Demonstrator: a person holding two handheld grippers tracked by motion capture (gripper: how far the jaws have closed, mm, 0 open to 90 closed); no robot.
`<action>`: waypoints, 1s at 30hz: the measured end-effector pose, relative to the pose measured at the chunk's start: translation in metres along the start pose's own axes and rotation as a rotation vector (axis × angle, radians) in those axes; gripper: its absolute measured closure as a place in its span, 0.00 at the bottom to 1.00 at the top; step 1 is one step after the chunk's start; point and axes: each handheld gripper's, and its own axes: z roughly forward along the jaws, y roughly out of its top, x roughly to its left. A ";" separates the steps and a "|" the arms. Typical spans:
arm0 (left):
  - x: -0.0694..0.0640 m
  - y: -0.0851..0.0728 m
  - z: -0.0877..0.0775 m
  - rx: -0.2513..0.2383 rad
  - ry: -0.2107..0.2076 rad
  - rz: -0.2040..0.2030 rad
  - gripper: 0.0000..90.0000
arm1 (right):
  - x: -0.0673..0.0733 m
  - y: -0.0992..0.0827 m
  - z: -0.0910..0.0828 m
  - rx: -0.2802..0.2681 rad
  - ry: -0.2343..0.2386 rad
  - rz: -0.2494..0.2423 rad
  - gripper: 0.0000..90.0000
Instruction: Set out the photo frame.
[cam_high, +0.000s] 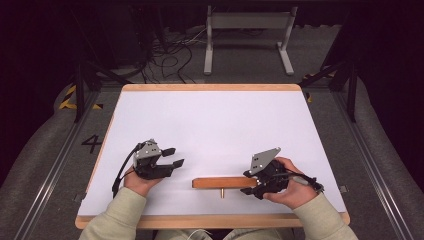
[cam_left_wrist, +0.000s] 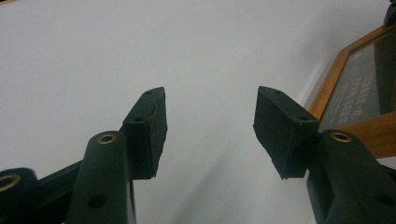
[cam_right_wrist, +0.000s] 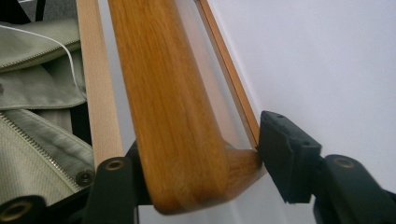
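My right gripper (cam_right_wrist: 201, 154) has its jaws around the near end of the wooden bar (cam_right_wrist: 163, 107); in the right gripper view one pad (cam_right_wrist: 285, 149) touches the bar's edge, the other is hidden behind the wood, so I cannot tell whether they press on it. In the high view the right gripper (cam_high: 257, 182) sits at the bar's right end. The bar (cam_high: 222, 183) lies flat on the white desk (cam_high: 215, 125) near its front edge, a small peg (cam_high: 222, 192) sticking out toward me. My left gripper (cam_left_wrist: 210, 130) has its jaws apart with nothing between them, above bare desk. It (cam_high: 172, 157) rests well left of the bar.
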 end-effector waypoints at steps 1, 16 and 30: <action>0.000 0.000 0.000 -0.002 0.000 -0.001 0.49 | 0.000 0.000 -0.001 -0.002 -0.002 0.008 0.46; 0.001 0.001 -0.003 -0.005 0.012 -0.004 0.49 | -0.007 -0.035 -0.010 0.052 -0.001 0.145 0.76; 0.001 0.000 -0.002 0.004 0.009 -0.004 0.49 | 0.000 -0.043 0.008 0.029 0.072 0.151 1.00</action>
